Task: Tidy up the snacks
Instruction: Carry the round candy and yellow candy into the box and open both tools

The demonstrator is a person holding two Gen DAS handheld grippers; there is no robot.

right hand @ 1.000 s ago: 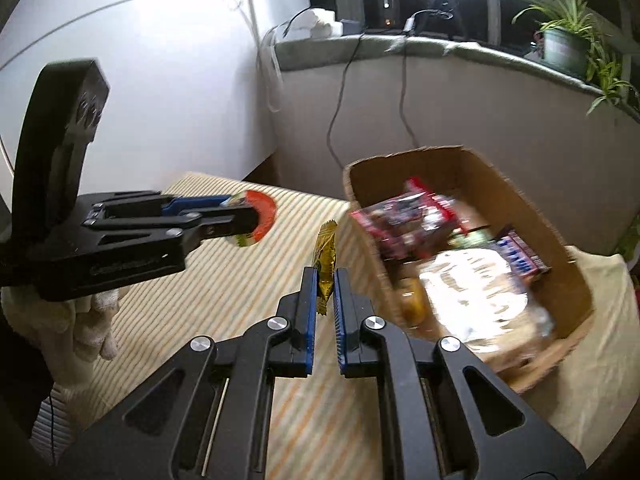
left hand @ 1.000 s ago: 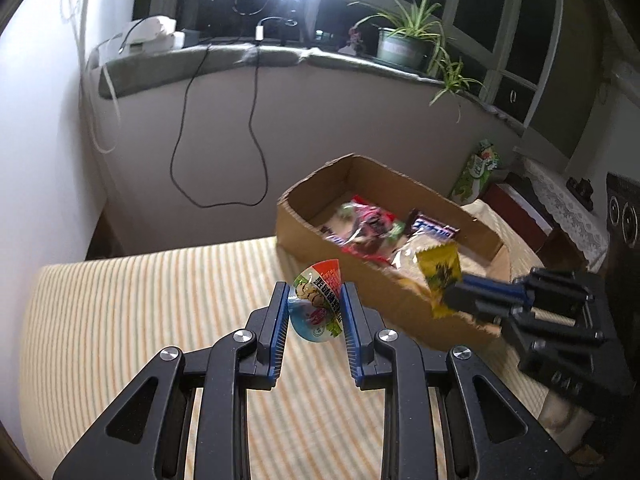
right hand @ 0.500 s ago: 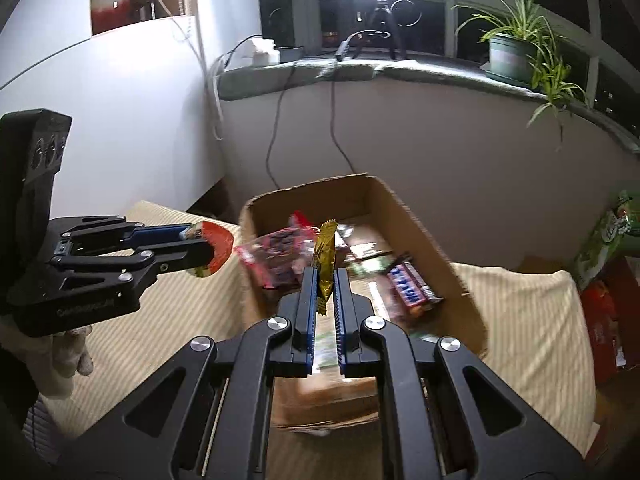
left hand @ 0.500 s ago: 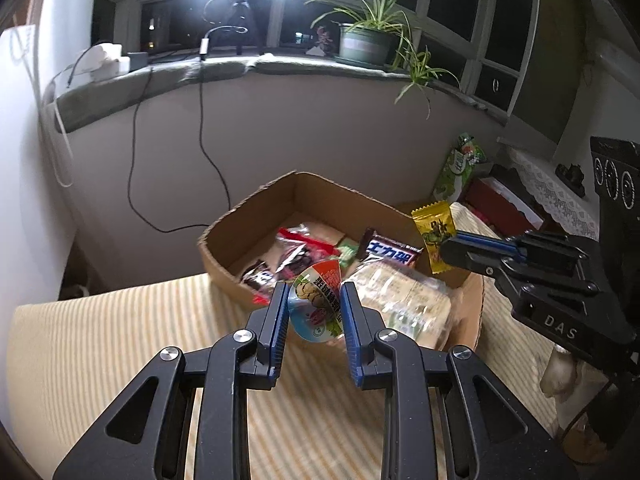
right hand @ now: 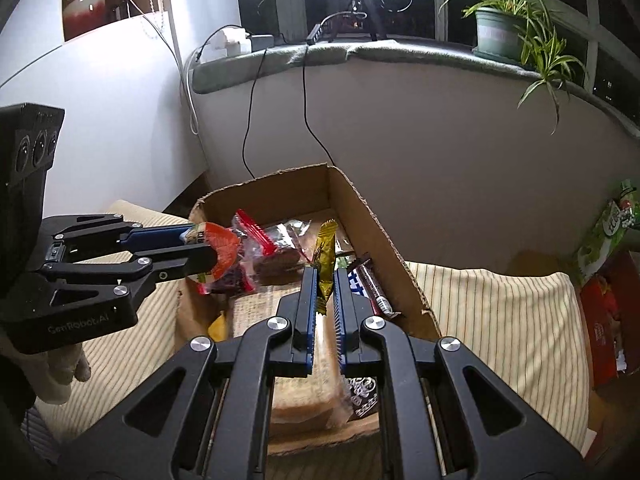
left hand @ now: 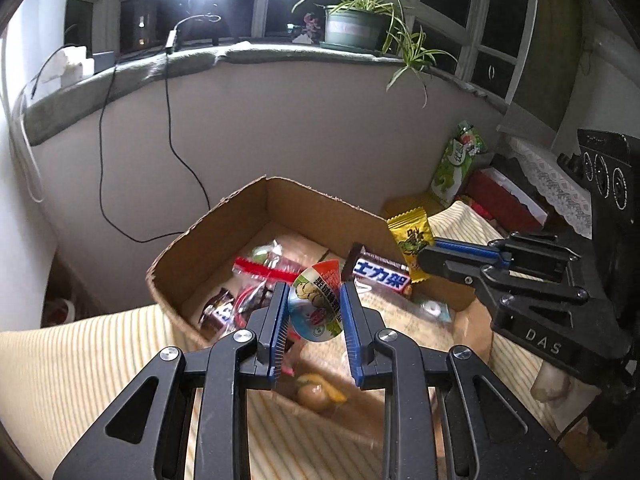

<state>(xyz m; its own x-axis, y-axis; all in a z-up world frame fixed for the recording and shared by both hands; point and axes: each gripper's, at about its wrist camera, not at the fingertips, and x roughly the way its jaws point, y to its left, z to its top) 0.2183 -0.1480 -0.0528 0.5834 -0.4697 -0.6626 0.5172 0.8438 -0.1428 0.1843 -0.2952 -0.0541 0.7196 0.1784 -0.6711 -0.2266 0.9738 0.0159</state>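
Note:
An open cardboard box [left hand: 224, 220] [right hand: 372, 216] holds several snacks: a chocolate bar [left hand: 378, 274], red-sealed bags [left hand: 260, 272], a bread pack [right hand: 304, 404]. My left gripper [left hand: 314, 312] is shut on a round jelly cup [left hand: 316, 308] and holds it above the box's near part; it also shows in the right wrist view [right hand: 208, 252]. My right gripper [right hand: 325, 284] is shut on a yellow snack packet [right hand: 325, 268] above the box, also seen in the left wrist view [left hand: 410, 240].
The box stands on a striped cloth [left hand: 80, 360] [right hand: 500, 320]. A green snack bag [left hand: 456, 160] and a red box [left hand: 504, 204] lie to the right. A wall with a hanging cable [left hand: 172, 128] and a sill with a potted plant [left hand: 356, 28] are behind.
Both grippers moved forward over the box with their snacks still held. The box now lies directly under them.

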